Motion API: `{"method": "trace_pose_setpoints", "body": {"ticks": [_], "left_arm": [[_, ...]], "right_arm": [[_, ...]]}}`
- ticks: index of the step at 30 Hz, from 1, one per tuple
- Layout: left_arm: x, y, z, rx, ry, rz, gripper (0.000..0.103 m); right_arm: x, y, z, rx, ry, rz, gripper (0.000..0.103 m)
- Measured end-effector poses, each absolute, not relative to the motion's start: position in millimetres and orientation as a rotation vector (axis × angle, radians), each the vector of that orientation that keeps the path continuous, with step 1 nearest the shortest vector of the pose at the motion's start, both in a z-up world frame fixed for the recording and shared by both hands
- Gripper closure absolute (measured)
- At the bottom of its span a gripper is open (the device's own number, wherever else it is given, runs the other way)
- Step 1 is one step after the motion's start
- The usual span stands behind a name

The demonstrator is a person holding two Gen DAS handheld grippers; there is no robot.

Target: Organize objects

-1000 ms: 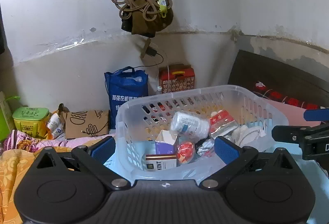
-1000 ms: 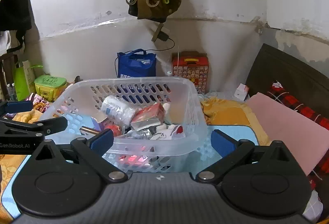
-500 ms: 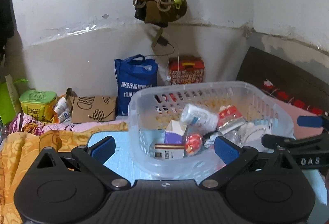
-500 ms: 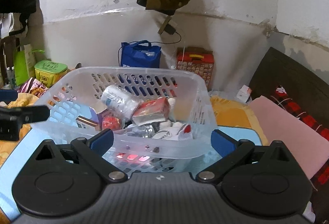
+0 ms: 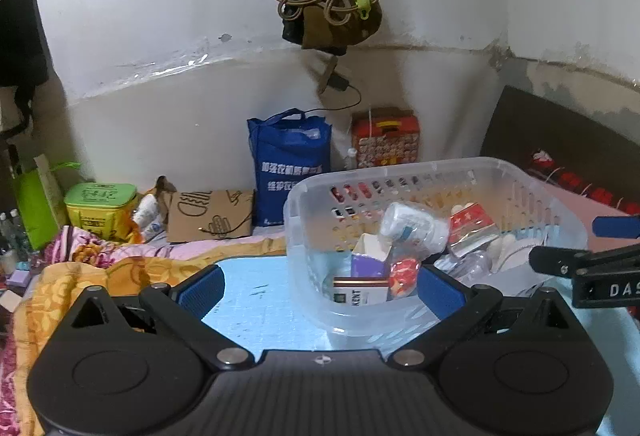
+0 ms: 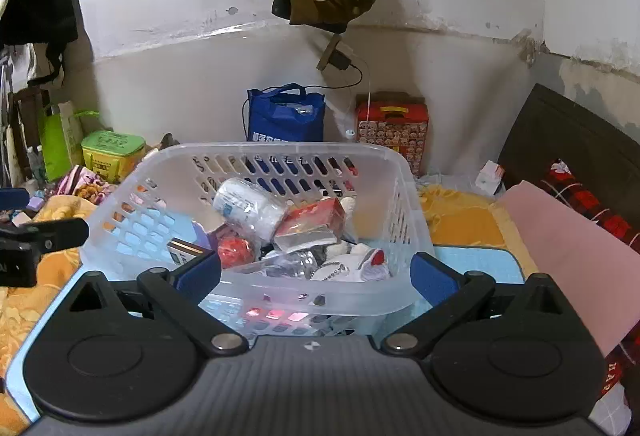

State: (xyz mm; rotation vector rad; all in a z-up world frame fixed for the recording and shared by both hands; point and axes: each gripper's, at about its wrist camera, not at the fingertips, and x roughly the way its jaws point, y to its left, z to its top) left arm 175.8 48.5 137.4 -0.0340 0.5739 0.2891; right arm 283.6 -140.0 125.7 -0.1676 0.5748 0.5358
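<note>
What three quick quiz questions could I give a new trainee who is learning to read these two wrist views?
1. True or false: the left gripper is shut on the white bottle.
2. The clear basket rests on a: A) light blue mat B) bare floor C) wooden shelf
3. Fill in: the box lettered KENT lies inside the ____.

Key: 1 false; 2 A; 3 basket.

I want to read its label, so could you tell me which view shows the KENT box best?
The left wrist view: the KENT box faces the camera. The right wrist view shows only its corner behind a blue fingertip.
</note>
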Motion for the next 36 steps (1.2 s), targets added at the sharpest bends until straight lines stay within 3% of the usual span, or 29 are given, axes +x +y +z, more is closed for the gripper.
{"method": "trace_pose_setpoints", "body": {"ticks": [36], "left_arm": [[173.1,30.8,141.8,0.016,0.552,0.323,0.000]], "right_arm": [[290.3,-150.8,123.1,-0.111,0.618,0.536,0.000]]}}
